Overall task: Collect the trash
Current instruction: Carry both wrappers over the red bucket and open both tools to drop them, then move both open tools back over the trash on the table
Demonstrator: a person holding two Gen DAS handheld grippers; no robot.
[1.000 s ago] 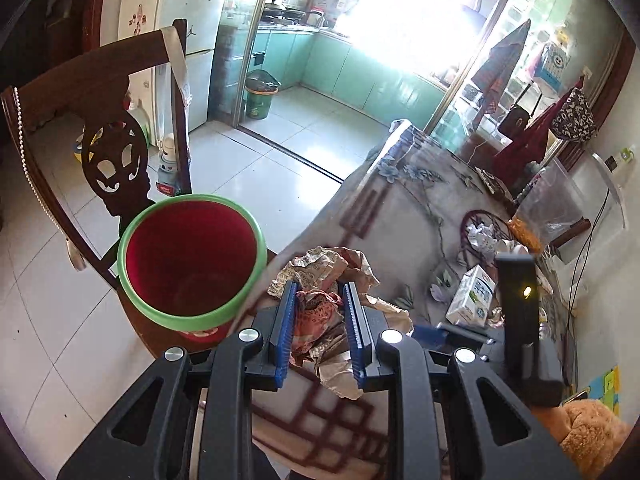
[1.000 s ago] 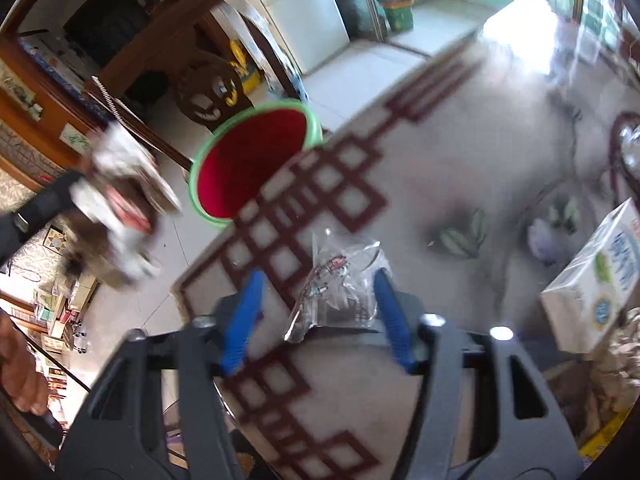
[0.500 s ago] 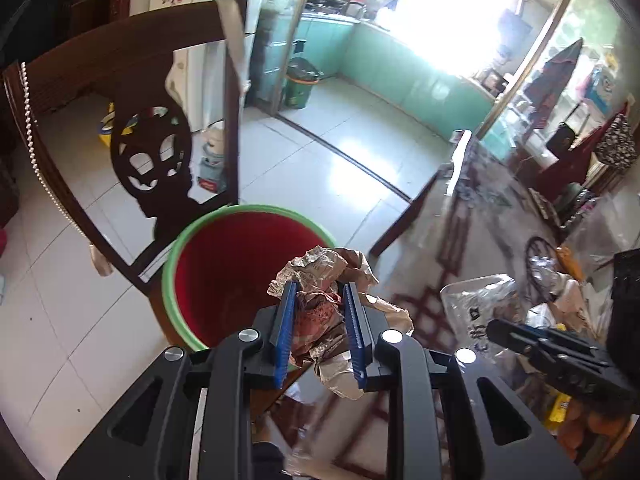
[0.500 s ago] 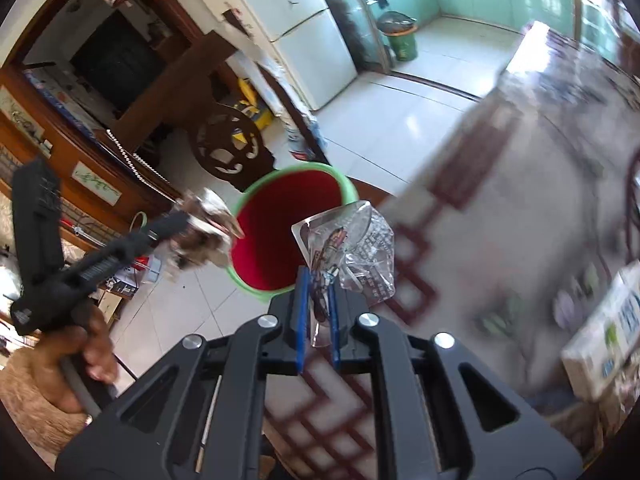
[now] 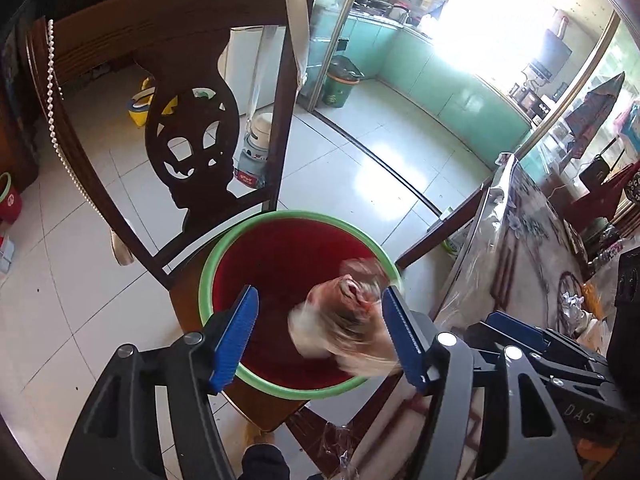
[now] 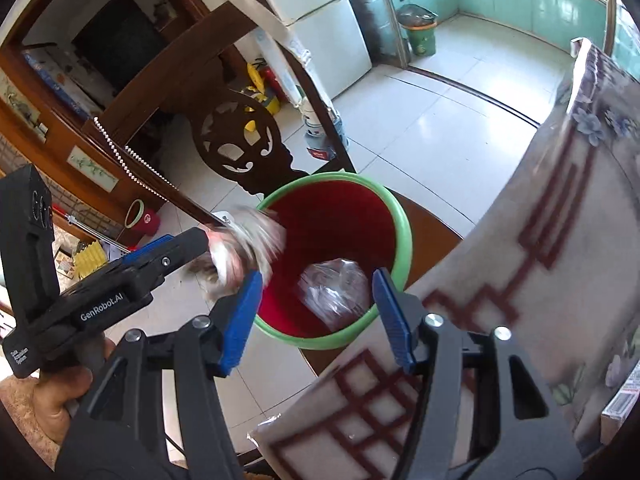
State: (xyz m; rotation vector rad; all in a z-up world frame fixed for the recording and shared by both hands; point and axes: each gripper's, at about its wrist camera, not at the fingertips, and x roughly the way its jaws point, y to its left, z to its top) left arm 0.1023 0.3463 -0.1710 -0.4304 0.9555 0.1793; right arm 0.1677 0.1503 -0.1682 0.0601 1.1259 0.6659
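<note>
Bucket (image 5: 256, 264), red inside with a green rim, stands on the chair seat (image 5: 264, 404) beside the surface's edge (image 6: 520, 264). Left tongs (image 5: 318, 338) have just been opening and stand wide; the crumpled wrapper (image 5: 344, 328) blurs between them, free of the pads, above the bucket. Right tongs (image 6: 316, 312) have likewise just been opening; the clear plastic bag (image 6: 334, 292) lies inside the bucket.

Carved chair (image 5: 188, 148), patterned tablecloth (image 6: 560, 264), fridge (image 6: 332, 28).
</note>
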